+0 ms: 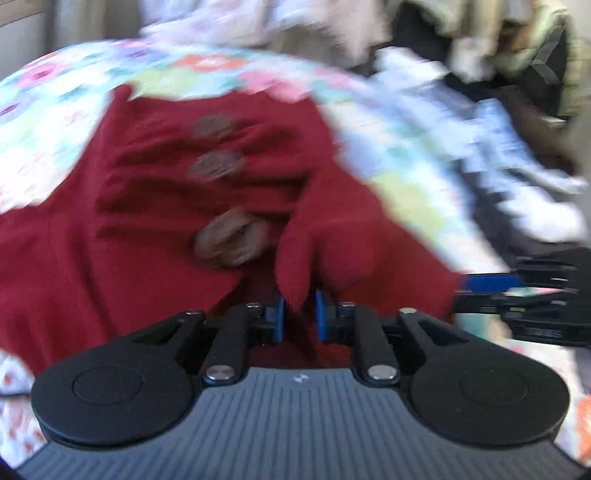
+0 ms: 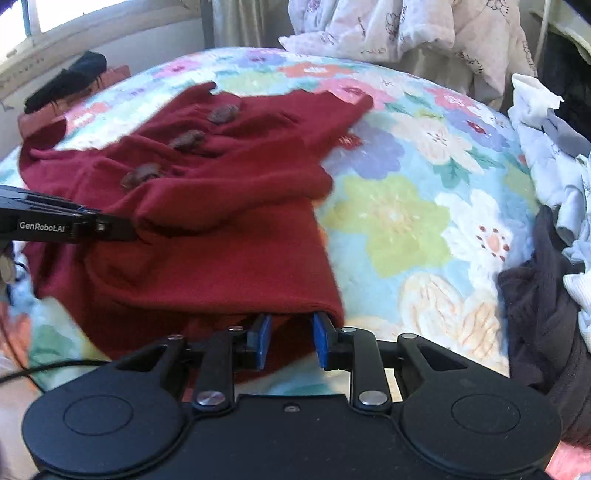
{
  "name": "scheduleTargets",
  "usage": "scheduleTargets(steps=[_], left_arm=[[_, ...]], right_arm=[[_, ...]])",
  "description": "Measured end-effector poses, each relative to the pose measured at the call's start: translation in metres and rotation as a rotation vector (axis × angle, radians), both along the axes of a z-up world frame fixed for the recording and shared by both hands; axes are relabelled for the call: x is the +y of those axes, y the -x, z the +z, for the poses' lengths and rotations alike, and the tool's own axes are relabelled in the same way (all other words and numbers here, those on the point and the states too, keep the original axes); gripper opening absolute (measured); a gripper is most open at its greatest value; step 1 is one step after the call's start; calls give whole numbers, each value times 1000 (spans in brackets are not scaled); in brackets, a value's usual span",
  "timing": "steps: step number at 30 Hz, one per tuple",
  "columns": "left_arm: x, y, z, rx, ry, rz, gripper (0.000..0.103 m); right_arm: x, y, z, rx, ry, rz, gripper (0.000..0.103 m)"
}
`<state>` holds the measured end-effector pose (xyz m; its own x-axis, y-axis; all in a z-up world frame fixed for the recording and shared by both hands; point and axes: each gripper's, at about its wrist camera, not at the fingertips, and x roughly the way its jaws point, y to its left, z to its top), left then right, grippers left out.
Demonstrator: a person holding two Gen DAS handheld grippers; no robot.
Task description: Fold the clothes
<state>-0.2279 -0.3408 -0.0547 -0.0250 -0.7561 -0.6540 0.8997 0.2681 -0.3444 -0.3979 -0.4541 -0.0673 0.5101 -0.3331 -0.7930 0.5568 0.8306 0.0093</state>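
A dark red garment [image 2: 229, 206] with three brown buttons [image 2: 184, 139] lies partly folded on the floral bedspread [image 2: 406, 206]. In the blurred left wrist view the garment [image 1: 147, 229] fills the middle. My left gripper [image 1: 299, 314] is shut on a pinched fold of the red cloth; it also shows at the left of the right wrist view [image 2: 125, 229]. My right gripper [image 2: 290, 343] holds the garment's near hem between its blue pads [image 2: 321, 343], jaws a little apart with cloth in the gap. It shows at the right of the left wrist view [image 1: 491, 291].
A heap of white, grey and black clothes [image 2: 554, 206] lies along the right. A pale quilted blanket [image 2: 406, 29] is bunched at the far end. A black item on a folded reddish piece [image 2: 70, 92] sits far left. A black cable [image 2: 48, 369] runs near left.
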Motion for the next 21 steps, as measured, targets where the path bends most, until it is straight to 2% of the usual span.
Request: scheduleTargets(steps=[2,3,5,7,8,11,13,15,17,18,19,20,21], left_arm=[[2,-1,5,39,24,-20,27],[3,-1,7,33,25,-17,25],[6,-3,6,35,28,-15,24],[11,-8,5,57,21,-21,18],[13,-9,4,65,16,-27,9],[12,-9,3,64,-11,-112,7],[11,-10,5,38,-29,-166,7],[12,-15,7,14,-15,-196,7],[10,-15,5,-1,1,-230,7],[10,-15,4,-15,5,-241,7],[11,-16,5,-26,6,-240,7],[12,-17,5,-36,7,-239,9],[13,-20,5,-34,7,-230,14]], right_arm=[[5,-3,12,-5,-7,-1,29],[6,-5,19,-15,-14,-3,29],[1,-12,33,-91,-72,-24,30],[-6,-19,40,-155,-144,-61,33],[-11,-23,40,-198,-194,-72,35],[-26,-33,26,-303,-354,-145,43],[-33,-42,11,-330,-428,-195,49],[-37,-53,-5,-314,-455,-254,55],[-35,-64,-14,-299,-422,-269,55],[-33,-69,-16,-296,-388,-249,52],[-30,-74,-15,-294,-325,-212,29],[-26,-76,-11,-299,-279,-177,15],[-23,-78,-7,-303,-233,-142,9]])
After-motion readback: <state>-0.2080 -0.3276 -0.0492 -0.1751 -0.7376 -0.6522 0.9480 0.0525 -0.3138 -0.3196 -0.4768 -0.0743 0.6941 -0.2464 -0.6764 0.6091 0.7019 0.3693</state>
